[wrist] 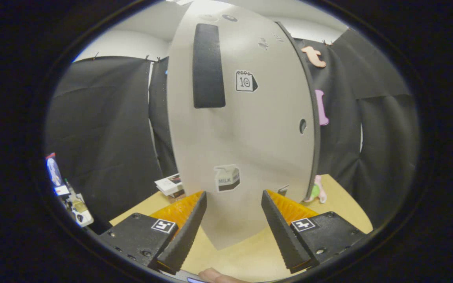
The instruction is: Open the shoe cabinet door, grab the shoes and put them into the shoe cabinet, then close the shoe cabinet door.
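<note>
Wooden table [340,204] under black cloth walls. Grey cabinet door [246,129] with dark handle [209,66] stands just ahead of the gripper [233,202]; fingers spread wide, holding nothing.

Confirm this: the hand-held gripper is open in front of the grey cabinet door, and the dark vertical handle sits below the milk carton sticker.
Wrong on one point. In the gripper view the dark vertical handle sits above the milk carton sticker, not below it. The rest holds: the hand-held gripper is open in front of the grey cabinet door.
</note>
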Demonstrator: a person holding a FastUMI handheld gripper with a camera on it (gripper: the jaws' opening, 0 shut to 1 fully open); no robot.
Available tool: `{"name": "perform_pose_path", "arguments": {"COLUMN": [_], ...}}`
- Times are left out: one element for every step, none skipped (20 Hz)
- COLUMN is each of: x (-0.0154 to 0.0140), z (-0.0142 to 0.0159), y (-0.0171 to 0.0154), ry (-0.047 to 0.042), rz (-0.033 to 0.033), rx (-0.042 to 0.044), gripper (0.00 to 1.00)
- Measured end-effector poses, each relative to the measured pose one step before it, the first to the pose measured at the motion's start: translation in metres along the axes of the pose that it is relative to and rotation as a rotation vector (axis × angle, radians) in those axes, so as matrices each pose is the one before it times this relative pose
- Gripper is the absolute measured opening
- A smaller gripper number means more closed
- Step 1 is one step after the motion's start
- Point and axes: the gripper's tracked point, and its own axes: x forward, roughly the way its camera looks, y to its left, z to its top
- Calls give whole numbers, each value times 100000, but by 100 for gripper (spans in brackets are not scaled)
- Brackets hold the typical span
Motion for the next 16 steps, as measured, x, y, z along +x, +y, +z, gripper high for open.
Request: {"name": "perform_pose_path", "arguments": {"x": [90,75,-121,-298,-341,-407,-445,-382,-405,-450,-450,-526,-462,-446,-427,-304], "z": [-311,-222,127,256,289,142,333,449,360,218,247,73,153,240,325,403], "y": [584,306,-50,-70,-265,-158,-197,-64,-334,-387,-183,-280,-197,-167,-180,-166], "ry": [432,-442,-1071,-1416,-1164,-773,-1217,-1593,-1306,-649,-479,344,346,56,-535,-647], "rz": [891,-205,-1212,-1789,-1800,-1634,-1399,-1035,-1732,-1724,-864,-961,-520,-673,-334,-311], "rx": [-615,-1613,-2017,-2099,-1784,-1270,-676,-747,-285,48,536,745,696,838,452,361], "gripper": [94,94,95,95,95,96,96,96,96,96,97,97,97,97,98,98]}}
